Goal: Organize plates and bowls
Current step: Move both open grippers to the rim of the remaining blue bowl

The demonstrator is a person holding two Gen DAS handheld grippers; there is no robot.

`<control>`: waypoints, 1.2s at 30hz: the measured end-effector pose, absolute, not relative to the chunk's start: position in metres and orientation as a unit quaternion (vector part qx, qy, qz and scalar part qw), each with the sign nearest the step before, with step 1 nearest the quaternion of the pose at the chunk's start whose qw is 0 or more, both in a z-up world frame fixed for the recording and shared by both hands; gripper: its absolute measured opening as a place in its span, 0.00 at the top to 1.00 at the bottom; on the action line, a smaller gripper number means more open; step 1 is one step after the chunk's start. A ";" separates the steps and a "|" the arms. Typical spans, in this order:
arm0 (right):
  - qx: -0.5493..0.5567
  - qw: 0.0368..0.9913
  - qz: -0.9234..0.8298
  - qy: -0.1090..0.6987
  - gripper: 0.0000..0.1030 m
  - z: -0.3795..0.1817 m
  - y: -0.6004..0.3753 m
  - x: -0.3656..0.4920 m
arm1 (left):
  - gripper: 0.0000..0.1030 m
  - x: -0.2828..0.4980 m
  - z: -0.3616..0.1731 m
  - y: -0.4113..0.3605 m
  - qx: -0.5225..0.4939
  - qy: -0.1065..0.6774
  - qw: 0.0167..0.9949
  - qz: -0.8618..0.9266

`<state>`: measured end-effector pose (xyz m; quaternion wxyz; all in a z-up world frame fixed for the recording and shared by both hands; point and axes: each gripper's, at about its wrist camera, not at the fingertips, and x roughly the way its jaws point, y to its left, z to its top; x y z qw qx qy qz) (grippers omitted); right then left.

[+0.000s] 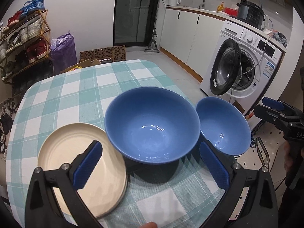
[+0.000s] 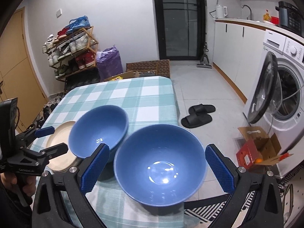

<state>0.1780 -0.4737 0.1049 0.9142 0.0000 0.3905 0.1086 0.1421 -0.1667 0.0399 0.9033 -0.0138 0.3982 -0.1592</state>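
You are holding both the left tongs (image 1: 150,163) and right tongs (image 2: 157,166) released over the counter (image 2: 133,95), where the right bowl (image 2: 159,169) is overhanging the edge, risking a nudge tipping it off.

On the table (image 1: 57,95) — plates (image 1: 62,148) left, one bowl (image 1: 152,125) middle, another bowl (image 1: 224,127) right.

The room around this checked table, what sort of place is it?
Most likely a home kitchen and laundry area near the entrance: a washing machine with its door open stands beside a counter with a kettle and tap, and a shoe rack fills one corner.
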 end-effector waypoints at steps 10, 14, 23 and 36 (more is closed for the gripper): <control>0.055 0.911 0.065 0.405 0.01 0.083 -0.516 0.174 | 0.00 0.127 0.021 -0.196 -0.027 0.410 0.893 -0.182; 0.058 0.907 0.053 0.413 0.01 0.076 -0.525 0.173 | 0.01 0.121 0.017 -0.210 -0.013 0.411 0.892 -0.190; 0.040 0.906 0.029 0.421 0.01 0.063 -0.531 0.167 | 0.02 0.116 0.012 -0.232 -0.013 0.411 0.883 -0.227; 0.031 0.901 0.014 0.433 0.01 0.044 -0.541 0.164 | 0.02 0.119 0.005 -0.247 -0.033 0.427 0.874 -0.230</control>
